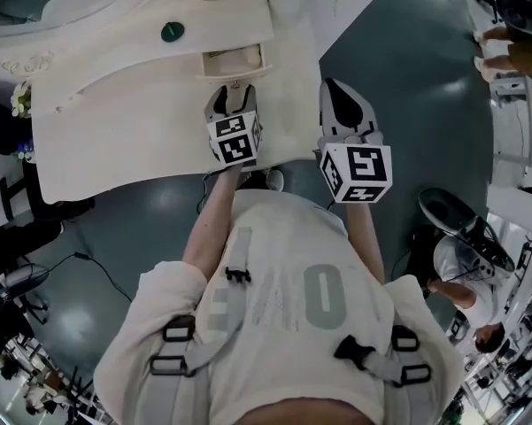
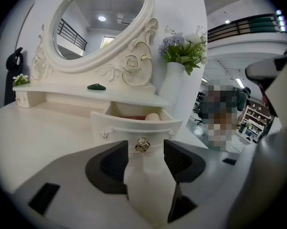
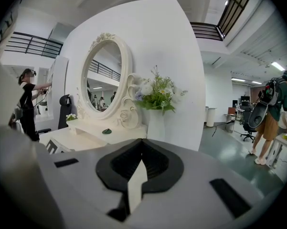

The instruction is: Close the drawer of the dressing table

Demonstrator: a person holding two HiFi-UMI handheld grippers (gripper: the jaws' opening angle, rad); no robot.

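1. The drawer (image 2: 133,127) is standing pulled out from the dressing table (image 1: 115,140). The left gripper (image 2: 145,151) is hanging right in front of it with its jaws apart. The gold knob (image 2: 143,145) is sitting between them, and neither pad is pressing on it. If the person is pushing from here with only one jaw meeting the front, I'd guess the drawer is going to skew and jam in its slot.
2. Clamping on that small knob and shoving could be sending the jaws slipping off it and scraping the painted front.
3. A pale rounded thing (image 2: 153,117) is lying inside near the rim. If it is riding too high, it may be catching under the shelf.
4. The right gripper (image 3: 142,166) is hovering off to the side over the table's edge, jaws together on nothing. A careless swing forward could be knocking over the vase of flowers (image 3: 155,123).
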